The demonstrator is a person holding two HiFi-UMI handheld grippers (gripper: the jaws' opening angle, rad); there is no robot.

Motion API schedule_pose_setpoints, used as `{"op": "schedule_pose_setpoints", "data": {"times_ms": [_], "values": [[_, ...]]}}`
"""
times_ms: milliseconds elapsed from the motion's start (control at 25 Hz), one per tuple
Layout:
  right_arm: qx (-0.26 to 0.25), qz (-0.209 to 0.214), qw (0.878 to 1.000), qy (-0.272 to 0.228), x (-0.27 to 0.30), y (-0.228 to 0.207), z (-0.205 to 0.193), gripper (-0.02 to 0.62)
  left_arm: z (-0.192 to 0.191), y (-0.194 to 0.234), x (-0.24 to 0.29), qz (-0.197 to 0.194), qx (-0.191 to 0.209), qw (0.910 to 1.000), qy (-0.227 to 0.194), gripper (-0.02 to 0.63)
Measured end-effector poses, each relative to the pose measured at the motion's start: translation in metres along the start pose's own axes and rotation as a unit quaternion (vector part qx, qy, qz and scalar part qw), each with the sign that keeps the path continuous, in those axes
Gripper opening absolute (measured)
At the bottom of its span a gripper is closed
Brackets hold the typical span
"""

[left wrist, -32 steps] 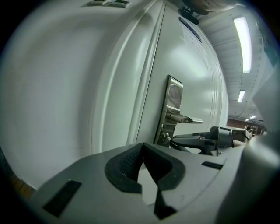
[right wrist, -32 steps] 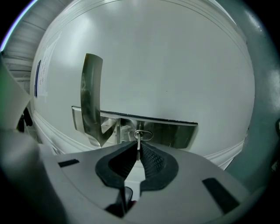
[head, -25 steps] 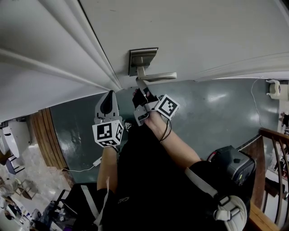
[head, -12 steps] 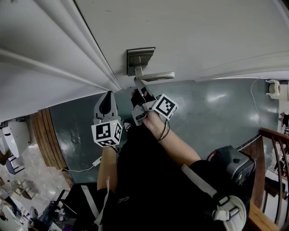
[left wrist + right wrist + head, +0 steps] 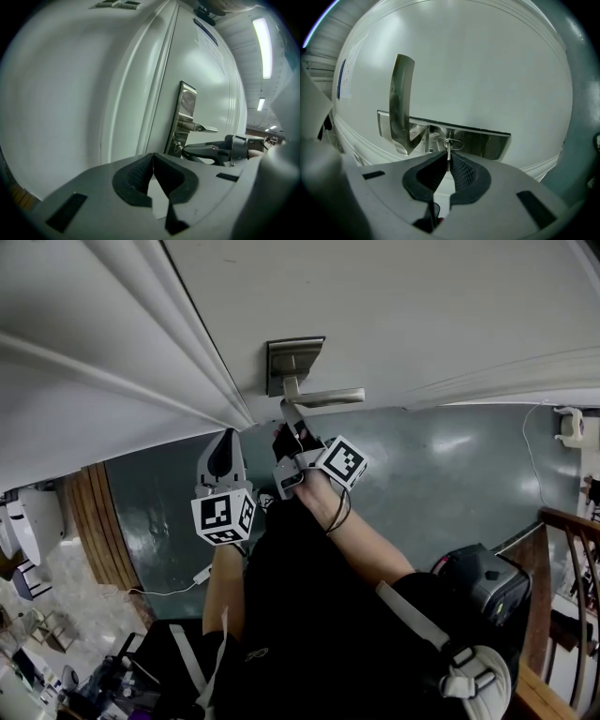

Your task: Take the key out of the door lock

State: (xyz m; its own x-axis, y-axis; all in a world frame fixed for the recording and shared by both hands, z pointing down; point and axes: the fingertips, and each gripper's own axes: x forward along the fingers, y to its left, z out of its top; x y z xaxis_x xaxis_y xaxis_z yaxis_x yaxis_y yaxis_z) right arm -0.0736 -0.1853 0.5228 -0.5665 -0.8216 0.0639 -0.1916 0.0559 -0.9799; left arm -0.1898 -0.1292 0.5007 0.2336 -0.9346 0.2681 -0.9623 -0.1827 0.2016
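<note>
The key (image 5: 448, 151) stands in the keyhole of the steel lock plate (image 5: 478, 140) on the white door (image 5: 478, 70), just beside the lever handle (image 5: 402, 110). My right gripper (image 5: 448, 159) is shut on the key's thin head, which stands on edge between the ribbed pads. In the head view the right gripper (image 5: 287, 412) reaches up under the handle (image 5: 323, 397) and hides the key. My left gripper (image 5: 228, 435) hangs to the left of the lock, near the door frame, shut with nothing in it. Seen from the left gripper (image 5: 153, 157), the lock plate (image 5: 186, 115) and the right gripper (image 5: 211, 151) lie ahead to the right.
The door frame's mouldings (image 5: 187, 343) run diagonally at the left. Below is a grey-green floor (image 5: 450, 465). A wooden railing (image 5: 562, 615) stands at the right, a black bag (image 5: 483, 582) hangs by the person's side, and a cable (image 5: 169, 592) lies on the floor.
</note>
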Motion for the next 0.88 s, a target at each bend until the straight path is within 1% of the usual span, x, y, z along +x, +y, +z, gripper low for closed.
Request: {"op": "schedule_pose_setpoints", "data": {"times_ms": [120,320,520,640,760,880], "values": [[-0.012,-0.004,1.000,0.004,0.0007,0.0003,0.0004,0.031,-0.0016,0.0005,-0.0002,0.000,-0.001,1.0000,0.001,0.023],[-0.017,0.003,1.000,0.001,0.0001,0.0020,0.0008,0.031,-0.0020,-0.0002,-0.0006,-0.001,-0.001,1.0000,0.002,0.023],[-0.023,0.000,1.000,0.007,0.0007,0.0034,0.0002,0.031,-0.0042,0.0006,0.0018,-0.002,-0.003,1.0000,0.004,0.023],[-0.016,0.004,1.000,0.007,0.0002,0.0035,-0.0002,0.031,-0.0049,-0.0008,0.0024,-0.004,-0.003,1.0000,0.006,0.023],[0.009,0.008,1.000,-0.004,-0.0007,0.0018,-0.0005,0.029,-0.0037,-0.0007,0.0033,-0.005,-0.004,1.0000,0.005,0.023],[0.005,0.006,1.000,-0.004,-0.0012,0.0022,0.0007,0.029,-0.0036,0.0006,0.0046,-0.004,-0.004,1.0000,0.006,0.023]]}}
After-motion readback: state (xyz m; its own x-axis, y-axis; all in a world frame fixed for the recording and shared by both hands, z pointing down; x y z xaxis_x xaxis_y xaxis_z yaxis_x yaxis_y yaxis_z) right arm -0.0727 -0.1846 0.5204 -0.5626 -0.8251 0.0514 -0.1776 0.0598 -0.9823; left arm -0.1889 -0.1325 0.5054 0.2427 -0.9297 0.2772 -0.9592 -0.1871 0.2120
